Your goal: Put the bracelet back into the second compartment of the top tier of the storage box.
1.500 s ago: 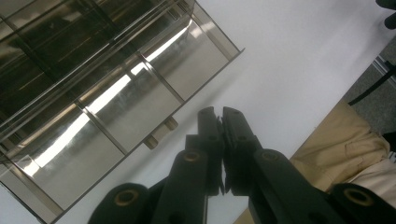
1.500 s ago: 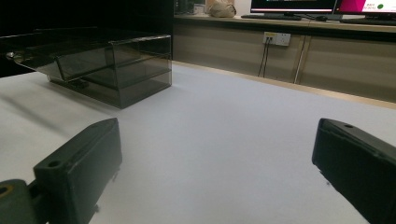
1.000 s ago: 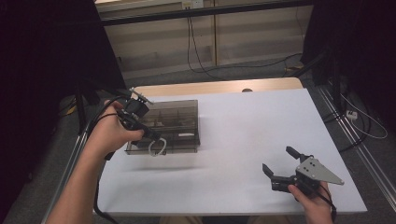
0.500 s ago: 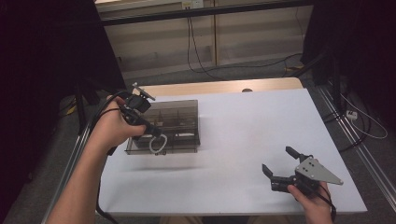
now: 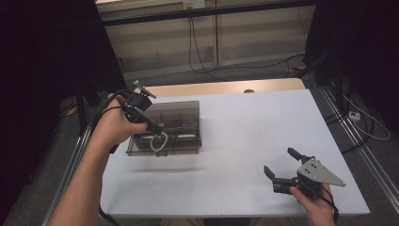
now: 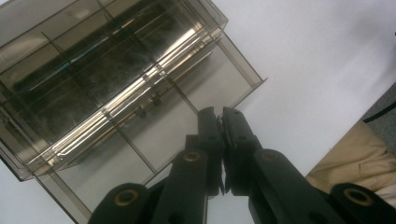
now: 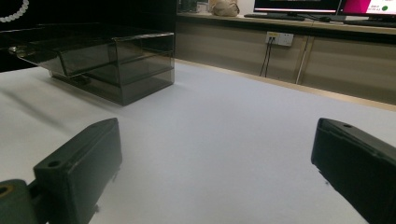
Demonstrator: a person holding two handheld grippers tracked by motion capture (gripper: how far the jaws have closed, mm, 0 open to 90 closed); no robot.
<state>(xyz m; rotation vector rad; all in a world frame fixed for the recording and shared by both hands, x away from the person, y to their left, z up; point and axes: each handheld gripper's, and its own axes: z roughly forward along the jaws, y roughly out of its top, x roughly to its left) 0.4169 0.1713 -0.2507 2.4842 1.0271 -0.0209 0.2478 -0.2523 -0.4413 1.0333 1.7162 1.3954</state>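
Observation:
A smoky clear compartment box (image 5: 181, 117) (image 6: 93, 88) (image 7: 119, 63) stands at the table's left. My left gripper (image 5: 154, 128) (image 6: 218, 113) hangs over its front part, jaws pressed together, and a white bead loop (image 5: 158, 141) dangles from them above a front compartment. In the right gripper view a bit of the white bead loop (image 7: 14, 11) shows at the top left, above the box. My right gripper (image 5: 281, 161) (image 7: 215, 154) rests low at the table's front right, jaws wide apart with nothing between them.
The white table (image 5: 254, 127) stretches between the box and the right gripper. A wooden strip (image 5: 226, 87) runs along its far edge, with cables (image 5: 197, 42) on the floor behind. Metal rails (image 5: 362, 155) flank the right side.
My left gripper has risen slightly and the bead loop hangs a little higher over the box. The right gripper has stayed put.

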